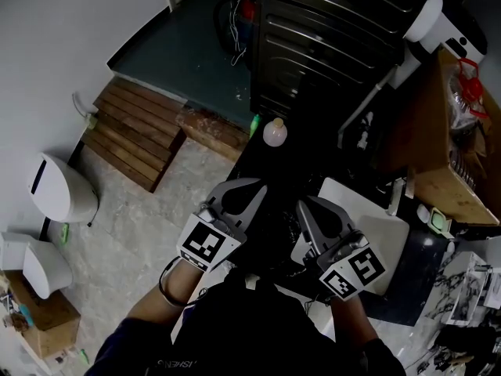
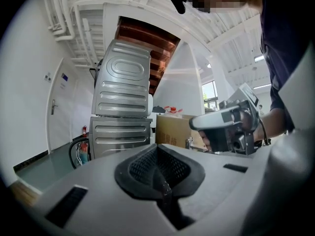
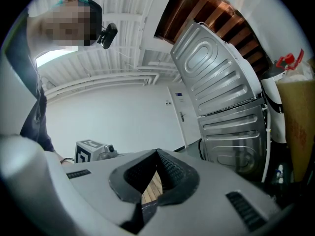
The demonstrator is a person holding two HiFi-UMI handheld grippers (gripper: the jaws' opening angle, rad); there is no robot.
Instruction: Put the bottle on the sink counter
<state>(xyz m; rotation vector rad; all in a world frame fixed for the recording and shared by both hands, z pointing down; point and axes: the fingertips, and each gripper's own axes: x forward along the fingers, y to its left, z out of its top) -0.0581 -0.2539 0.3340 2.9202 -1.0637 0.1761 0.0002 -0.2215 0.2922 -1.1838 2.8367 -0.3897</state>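
A small clear round bottle point(image 1: 275, 132) with a pale cap stands upright on the dark counter point(image 1: 270, 210), at its far end. The white sink basin point(image 1: 368, 225) lies to the right, below the faucet point(image 1: 395, 197). Both grippers are held close to the person's body, well short of the bottle. My left gripper point(image 1: 249, 188) point(image 2: 158, 149) is shut with nothing in it. My right gripper point(image 1: 307, 206) point(image 3: 157, 154) hovers at the sink's left edge, its fingertips together and empty. Neither gripper view shows the bottle.
Stacked grey metal appliances point(image 1: 329, 37) stand behind the counter. A cardboard box point(image 1: 438, 131) sits at the right. On the floor to the left are a wooden pallet point(image 1: 133, 131) and a white bin point(image 1: 59, 186).
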